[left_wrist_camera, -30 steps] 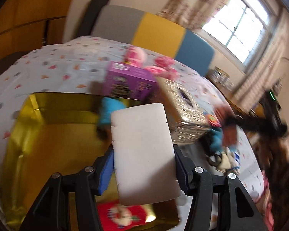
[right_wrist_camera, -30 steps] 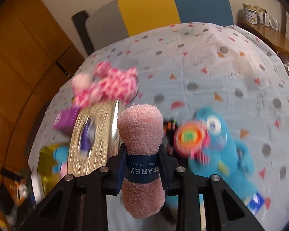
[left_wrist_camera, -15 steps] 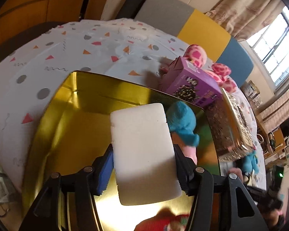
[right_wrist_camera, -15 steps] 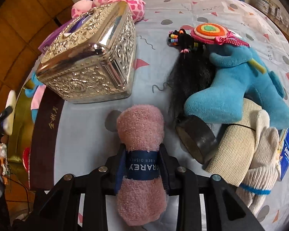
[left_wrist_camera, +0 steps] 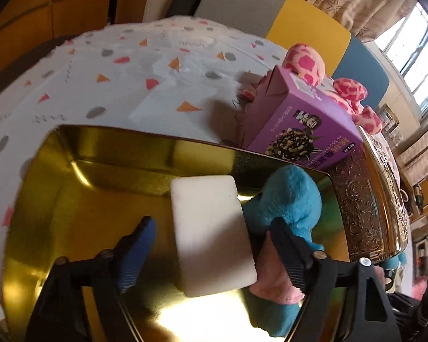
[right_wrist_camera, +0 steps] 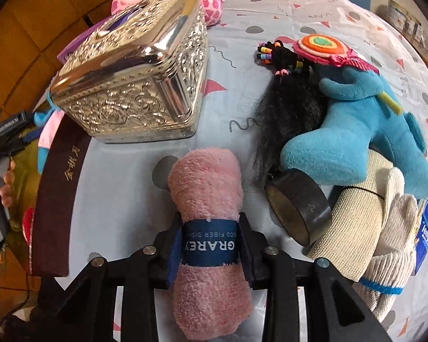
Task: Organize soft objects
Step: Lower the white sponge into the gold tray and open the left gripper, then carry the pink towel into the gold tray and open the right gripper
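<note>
Left gripper (left_wrist_camera: 211, 245) stands with its jaws spread wide, having just been opening, and the white sponge (left_wrist_camera: 212, 235) sits loose between them: a clear gap shows on the blue-padded side, while the other finger is close to the sponge's edge, contact hard to tell. Its long axis runs straight ahead of the gripper, pointing toward the far wall of the gold tin (left_wrist_camera: 71, 205), over whose floor it is. Just beside it, toward the silver box (left_wrist_camera: 368, 199), lies a blue plush toy (left_wrist_camera: 288, 199) already in the tin, with a purple carton (left_wrist_camera: 299, 122) beyond the rim. Judging from this, the sponge is released and that hand only needs to back out.

Right gripper (right_wrist_camera: 209, 245) is clamped on the pink rolled towel (right_wrist_camera: 208, 199) at its blue paper band, the roll lying along the fingers, low over the dotted tablecloth (right_wrist_camera: 342, 28). From there the tin lies off to the left, past the silver box; the towel looks next to go in
</note>
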`<action>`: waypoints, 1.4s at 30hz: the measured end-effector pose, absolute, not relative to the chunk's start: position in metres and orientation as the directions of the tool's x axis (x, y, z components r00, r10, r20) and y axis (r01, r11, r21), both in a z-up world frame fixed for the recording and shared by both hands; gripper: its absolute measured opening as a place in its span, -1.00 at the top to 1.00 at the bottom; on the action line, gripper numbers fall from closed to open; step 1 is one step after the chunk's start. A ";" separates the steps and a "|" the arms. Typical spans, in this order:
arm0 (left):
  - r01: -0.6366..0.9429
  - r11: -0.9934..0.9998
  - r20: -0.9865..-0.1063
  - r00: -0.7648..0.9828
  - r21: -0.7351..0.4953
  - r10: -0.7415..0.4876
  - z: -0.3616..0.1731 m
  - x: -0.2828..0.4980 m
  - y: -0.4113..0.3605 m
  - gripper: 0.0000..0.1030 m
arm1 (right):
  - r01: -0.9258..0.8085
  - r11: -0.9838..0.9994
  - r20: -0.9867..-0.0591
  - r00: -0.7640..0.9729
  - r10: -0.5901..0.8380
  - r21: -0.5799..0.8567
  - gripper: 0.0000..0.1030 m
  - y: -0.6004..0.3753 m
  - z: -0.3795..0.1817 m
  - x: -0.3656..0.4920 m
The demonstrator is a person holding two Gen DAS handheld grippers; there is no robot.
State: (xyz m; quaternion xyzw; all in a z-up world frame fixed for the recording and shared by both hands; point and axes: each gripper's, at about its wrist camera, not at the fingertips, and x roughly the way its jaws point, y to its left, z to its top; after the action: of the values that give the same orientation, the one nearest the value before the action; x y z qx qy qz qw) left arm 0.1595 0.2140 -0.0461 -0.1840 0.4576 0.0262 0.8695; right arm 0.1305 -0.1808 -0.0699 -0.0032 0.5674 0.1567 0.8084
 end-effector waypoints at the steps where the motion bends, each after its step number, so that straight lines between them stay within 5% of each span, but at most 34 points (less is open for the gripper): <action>1: -0.216 0.933 -0.803 0.586 -0.286 -0.111 -0.043 0.155 0.214 -0.62 | -0.261 0.952 -0.920 0.308 0.241 0.161 0.33 -0.182 -0.070 0.130; 8: -0.206 0.967 -0.736 0.676 -0.148 0.031 -0.007 0.100 0.195 -0.64 | -0.284 0.952 -0.924 0.324 0.205 0.112 0.32 -0.171 -0.074 0.125; 13: -0.216 0.971 -0.672 0.735 -0.103 0.092 0.012 0.059 0.174 -1.00 | -0.294 0.952 -0.924 0.334 0.187 0.086 0.32 -0.159 -0.074 0.122; 42: -0.295 0.950 -0.667 0.728 -0.100 0.156 0.013 0.016 0.181 -0.99 | -0.238 0.970 -0.890 0.429 0.152 0.051 0.37 -0.127 -0.057 0.084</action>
State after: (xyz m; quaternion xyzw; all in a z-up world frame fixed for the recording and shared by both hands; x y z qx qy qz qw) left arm 0.0165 0.1812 0.0134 -0.1000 0.3478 0.1220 0.9242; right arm 0.0840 -0.1271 -0.0568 -0.0410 0.5216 0.1156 0.8443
